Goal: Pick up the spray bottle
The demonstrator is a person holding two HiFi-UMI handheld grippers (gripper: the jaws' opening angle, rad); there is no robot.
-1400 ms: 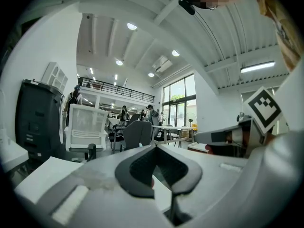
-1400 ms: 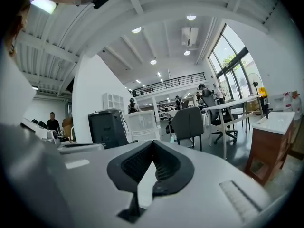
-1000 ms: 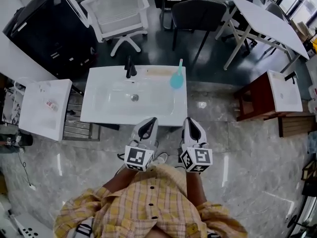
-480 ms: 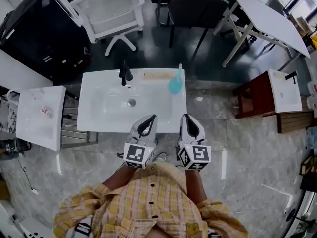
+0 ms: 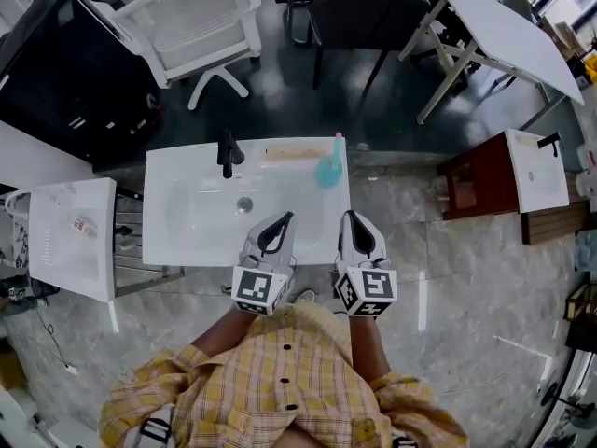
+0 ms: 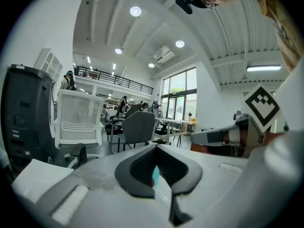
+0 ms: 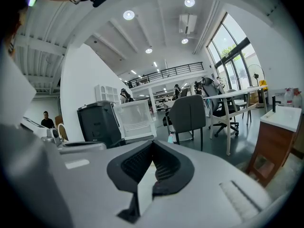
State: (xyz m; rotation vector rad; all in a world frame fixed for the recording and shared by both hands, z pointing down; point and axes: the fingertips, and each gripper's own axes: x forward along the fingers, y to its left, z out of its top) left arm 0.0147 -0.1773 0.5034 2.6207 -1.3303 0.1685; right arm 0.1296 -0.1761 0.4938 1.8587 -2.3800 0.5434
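A teal spray bottle (image 5: pixel 327 167) stands upright on the back right corner of the white sink basin (image 5: pixel 187 231). In the head view my left gripper (image 5: pixel 280 221) and right gripper (image 5: pixel 352 217) sit side by side over the basin's front edge, both shut and holding nothing. The bottle is beyond them, slightly left of the right gripper's line. Only a teal sliver of the bottle (image 6: pixel 155 175) shows through the left gripper (image 6: pixel 156 148) jaws. From the right gripper (image 7: pixel 153 144), the bottle (image 7: pixel 170 138) is a small shape just past the jaws.
A black faucet (image 5: pixel 227 150) stands at the basin's back, with a tan strip (image 5: pixel 291 153) beside it. A white side table (image 5: pixel 65 236) is at the left and a brown cabinet (image 5: pixel 466 189) at the right. Chairs (image 5: pixel 201 21) and a folding table (image 5: pixel 504 31) stand beyond.
Both grippers have moved forward together; the basin and bottle have drawn closer, and the fingertips now reach over the basin's front edge. Both jaws stay shut.
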